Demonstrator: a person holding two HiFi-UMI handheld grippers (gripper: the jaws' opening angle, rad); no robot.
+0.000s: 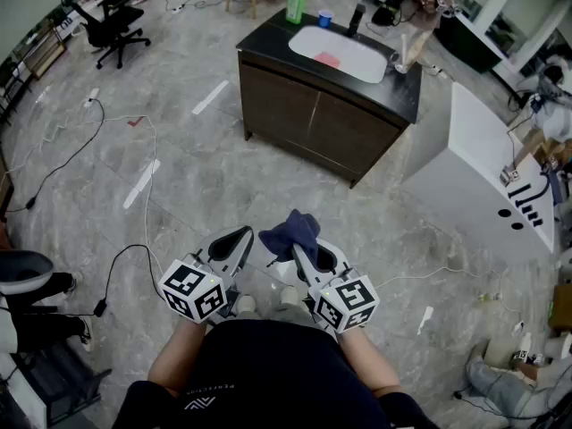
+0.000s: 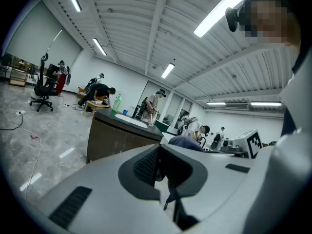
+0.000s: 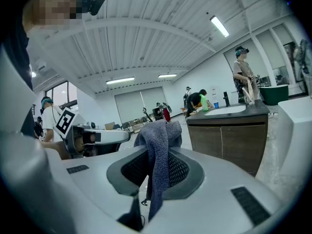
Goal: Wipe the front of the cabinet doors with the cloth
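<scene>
The grey marble floor [image 1: 179, 177] spreads wide. The dark brown cabinet [image 1: 304, 119] stands well ahead, its two doors closed under a black top with a white sink [image 1: 340, 54]. Close to the person, the left gripper [image 1: 238, 239] has its jaws together on nothing. The right gripper [image 1: 300, 256] is clamped on the cloth [image 1: 290, 231], a dark blue-grey knit rag bunched above the jaws, with one fold hanging between them.
</scene>
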